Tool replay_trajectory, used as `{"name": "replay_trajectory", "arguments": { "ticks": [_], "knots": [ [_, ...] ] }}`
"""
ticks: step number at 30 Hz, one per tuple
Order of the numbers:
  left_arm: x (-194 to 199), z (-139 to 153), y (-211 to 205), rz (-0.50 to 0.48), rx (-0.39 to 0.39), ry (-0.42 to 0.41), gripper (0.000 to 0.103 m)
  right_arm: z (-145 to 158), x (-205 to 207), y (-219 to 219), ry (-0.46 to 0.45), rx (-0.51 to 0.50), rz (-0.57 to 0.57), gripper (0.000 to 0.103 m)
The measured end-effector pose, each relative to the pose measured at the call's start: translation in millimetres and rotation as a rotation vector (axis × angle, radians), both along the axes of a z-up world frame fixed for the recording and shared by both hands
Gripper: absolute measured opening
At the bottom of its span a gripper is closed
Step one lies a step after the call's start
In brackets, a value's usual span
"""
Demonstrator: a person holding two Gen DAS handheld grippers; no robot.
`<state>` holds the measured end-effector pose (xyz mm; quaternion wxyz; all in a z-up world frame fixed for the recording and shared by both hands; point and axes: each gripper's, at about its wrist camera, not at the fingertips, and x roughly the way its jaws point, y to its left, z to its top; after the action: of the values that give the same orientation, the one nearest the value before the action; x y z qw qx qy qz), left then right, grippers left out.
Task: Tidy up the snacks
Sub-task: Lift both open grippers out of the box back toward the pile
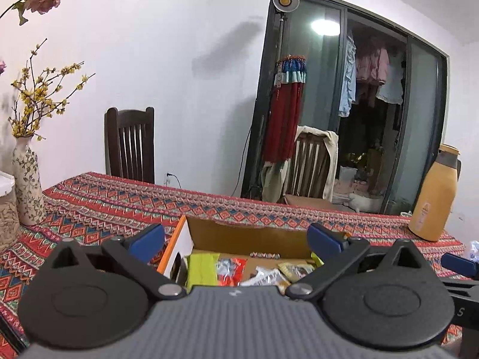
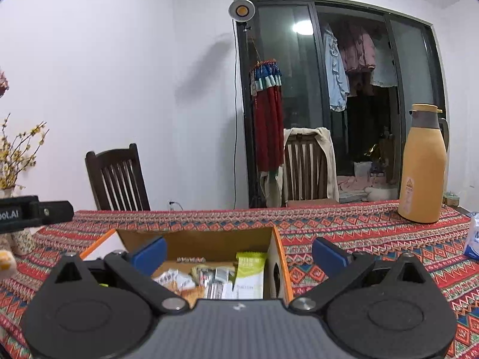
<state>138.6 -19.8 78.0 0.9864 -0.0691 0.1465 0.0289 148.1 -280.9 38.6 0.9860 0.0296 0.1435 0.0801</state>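
Your table (image 1: 125, 209) was covered in a red patterned cloth, and it carried everything. The cardboard box (image 1: 239, 234) with orange outer sides sat open on it, straight ahead of both grippers. Snacks (image 1: 254, 272) lay loose on the box floor: a lime-green packet (image 1: 202, 267), a red-and-silver wrapper (image 1: 230, 270), some pale and tan packets. From the right wrist view a green-and-white pouch (image 2: 250, 272) leaned against the right inner wall of the box.

A yellow thermos jug (image 2: 423, 167) stood upright on the table, well right of the box. A floral vase (image 1: 27, 182) with yellow blossom twigs stood at the far left, with a jar beside it partly cut off. A blue-and-white pack (image 2: 473, 239) sat at the right table edge; contents unreadable.

You had your left gripper (image 1: 236, 239) spread wide, blue pads apart, nothing between them, hovering over the box's near side. Your right gripper (image 2: 239, 252) was likewise released and empty, above the box's near side.

Two dark wooden chairs were behind the table, one draped with a cloth.
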Motion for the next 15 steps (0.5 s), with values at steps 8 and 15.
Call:
{"name": "replay_trajectory", "arguments": {
  "ticks": [8,15],
  "knots": [
    [-24.3,-18.9,12.4,-0.027,0.037,0.076,0.103,-22.3,-32.5,-15.8,0.100,-0.008,0.029,0.103],
    [-39.0,-45.1,24.0,-0.038,0.055,0.146,0.103,-55.5,-53.1,-25.7,0.214,-0.043,0.027,0.103]
  ]
}}
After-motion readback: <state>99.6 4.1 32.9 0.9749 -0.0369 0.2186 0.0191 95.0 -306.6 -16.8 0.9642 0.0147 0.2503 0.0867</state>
